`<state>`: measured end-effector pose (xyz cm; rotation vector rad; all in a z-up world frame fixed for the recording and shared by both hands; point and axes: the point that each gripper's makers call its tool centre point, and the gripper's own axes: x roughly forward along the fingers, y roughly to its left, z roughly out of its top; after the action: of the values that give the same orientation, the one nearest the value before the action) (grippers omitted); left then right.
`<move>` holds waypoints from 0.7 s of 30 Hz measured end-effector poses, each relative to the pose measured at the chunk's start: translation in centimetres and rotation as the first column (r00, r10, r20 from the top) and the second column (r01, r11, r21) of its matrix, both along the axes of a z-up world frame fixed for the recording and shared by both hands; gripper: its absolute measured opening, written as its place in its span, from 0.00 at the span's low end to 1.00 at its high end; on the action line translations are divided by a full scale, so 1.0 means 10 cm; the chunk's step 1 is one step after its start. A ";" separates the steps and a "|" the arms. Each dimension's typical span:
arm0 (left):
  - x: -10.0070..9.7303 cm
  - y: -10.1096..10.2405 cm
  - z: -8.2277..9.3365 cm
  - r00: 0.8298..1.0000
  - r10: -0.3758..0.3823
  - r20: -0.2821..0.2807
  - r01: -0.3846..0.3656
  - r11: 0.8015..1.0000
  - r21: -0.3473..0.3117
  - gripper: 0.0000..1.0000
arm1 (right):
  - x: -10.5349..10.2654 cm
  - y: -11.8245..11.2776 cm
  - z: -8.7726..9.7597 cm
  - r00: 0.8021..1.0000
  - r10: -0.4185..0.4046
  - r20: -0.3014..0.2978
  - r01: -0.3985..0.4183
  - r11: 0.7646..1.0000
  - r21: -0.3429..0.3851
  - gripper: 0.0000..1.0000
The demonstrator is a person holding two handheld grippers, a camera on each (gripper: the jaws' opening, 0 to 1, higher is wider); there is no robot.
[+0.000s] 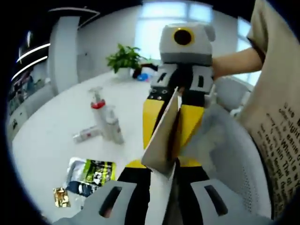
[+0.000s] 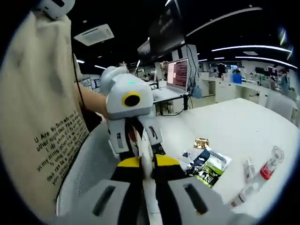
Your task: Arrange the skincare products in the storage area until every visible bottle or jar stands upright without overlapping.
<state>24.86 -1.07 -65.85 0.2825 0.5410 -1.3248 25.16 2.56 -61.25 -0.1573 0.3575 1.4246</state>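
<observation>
On the white table (image 1: pixel 56 117), left gripper view: three skincare products. Two stand upright, touching: pump bottle (image 1: pixel 98 106) with a red collar, and clear bottle (image 1: pixel 113 124). One tube (image 1: pixel 86 135) lies flat beside them, long axis across the view.
Packets: two, a green-black packet (image 1: pixel 92 172) and a small gold packet (image 1: pixel 61 197), near the table's edge.
Open room: bare tabletop from the bottles to the plant (image 1: pixel 123 58).
Left gripper (image 1: pixel 161 199): mine, pinching a thin white sheet (image 1: pixel 161 140).
Right gripper (image 1: pixel 171 133): clamped on the sheet's far end (facing mine).
Right gripper view, sheet: edge-on, long axis running jaw to jaw.
Products: three, by the table's right edge, well apart from both grippers.
</observation>
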 end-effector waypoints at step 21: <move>0.22 -0.04 -0.24 0.998 -0.009 0.069 0.004 0.997 0.075 0.15 | 0.26 -0.14 -0.25 0.992 -0.114 -0.050 0.112 0.993 -0.035 0.15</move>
<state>27.11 -1.52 -68.27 0.3907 0.5320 -1.2983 27.78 1.15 -63.71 -0.1246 0.4261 1.3131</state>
